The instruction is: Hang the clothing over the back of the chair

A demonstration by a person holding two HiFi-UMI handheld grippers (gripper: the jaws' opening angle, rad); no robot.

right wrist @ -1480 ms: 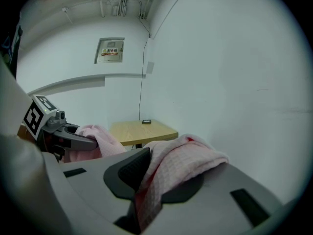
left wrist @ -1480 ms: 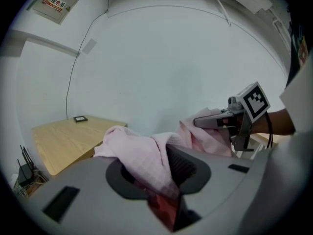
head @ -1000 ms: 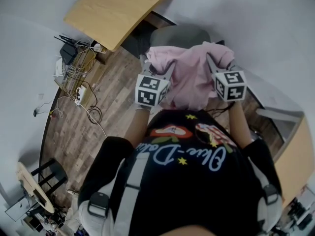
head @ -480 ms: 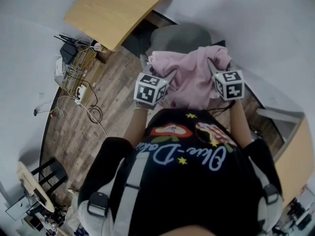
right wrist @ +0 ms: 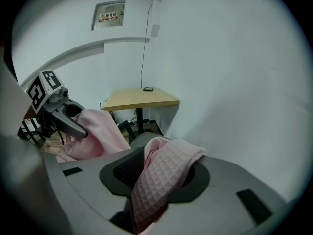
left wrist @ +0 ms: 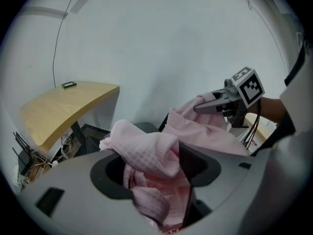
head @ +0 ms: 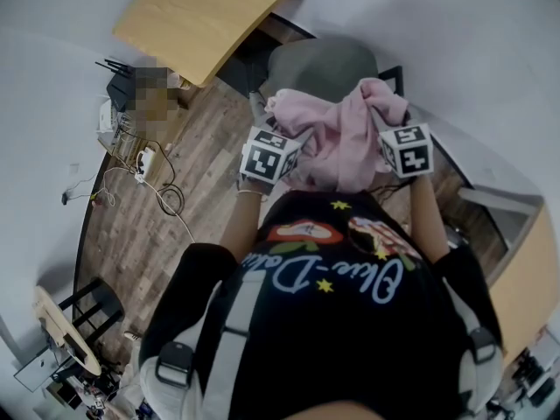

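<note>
Both grippers have sunk a little toward the chair since a second ago. Between them the pink garment has slumped from a smoother spread into thicker folds. It lies bunched across the near side of the grey chair, whose seat shows just beyond it. Whether the cloth rests on the backrest cannot be told from above.

One waffle-textured end of the cloth sits in the gap of the left gripper. Its jaws have just been opening and now stand wide, with the fabric lying slack between the dark pads. The other end droops through the right gripper, which has also just been opening. Its jaws stand apart and the ribbed face of one pad is bare beside the fold, so the fabric hangs loose there rather than pinched. Each gripper points downward at a slant.

The person's black printed shirt fills the lower part of the head view. Beyond the chair a light wooden desk stands against a white wall. To the left, tangled cables lie on the wood-plank floor.
</note>
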